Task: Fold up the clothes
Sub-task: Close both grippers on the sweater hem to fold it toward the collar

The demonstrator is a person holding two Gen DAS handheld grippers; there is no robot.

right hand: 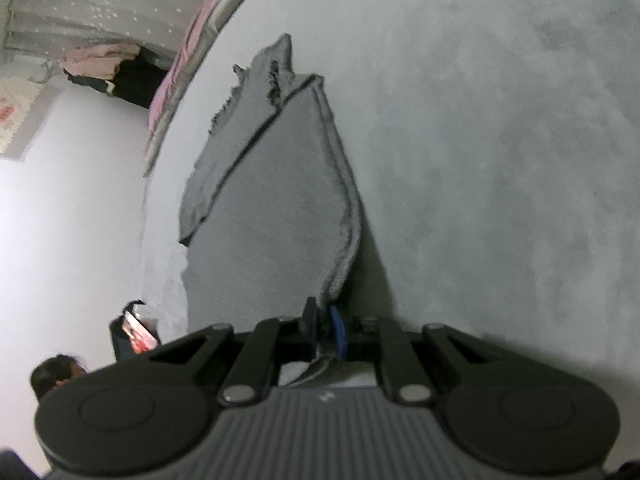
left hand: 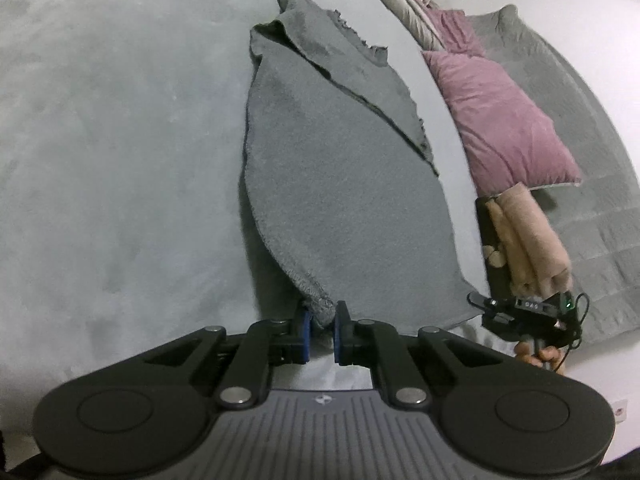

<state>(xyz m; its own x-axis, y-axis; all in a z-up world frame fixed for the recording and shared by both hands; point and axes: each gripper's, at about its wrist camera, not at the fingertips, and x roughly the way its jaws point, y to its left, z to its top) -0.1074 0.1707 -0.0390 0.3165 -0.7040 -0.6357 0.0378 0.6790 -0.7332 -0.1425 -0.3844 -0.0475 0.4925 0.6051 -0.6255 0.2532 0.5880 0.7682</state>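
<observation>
A grey knit garment (left hand: 340, 184) lies spread along a light grey bed surface (left hand: 120, 140), with a frayed flap folded across its far end. My left gripper (left hand: 321, 318) is shut on the garment's near hemmed corner, the cloth bunched between the blue pads. In the right wrist view the same grey garment (right hand: 276, 200) stretches away from me, and my right gripper (right hand: 324, 322) is shut on its near edge. The right gripper (left hand: 520, 312) shows in the left wrist view too, at the lower right, held by a hand; its jaws are hidden there.
A purple pillow (left hand: 504, 120) and a grey quilt (left hand: 592, 152) lie right of the garment. A sleeved arm (left hand: 528, 240) reaches down to the right gripper. To the left in the right wrist view are the bed edge (right hand: 176, 80), white floor, piled clothes (right hand: 104, 60) and a person's head (right hand: 56, 372).
</observation>
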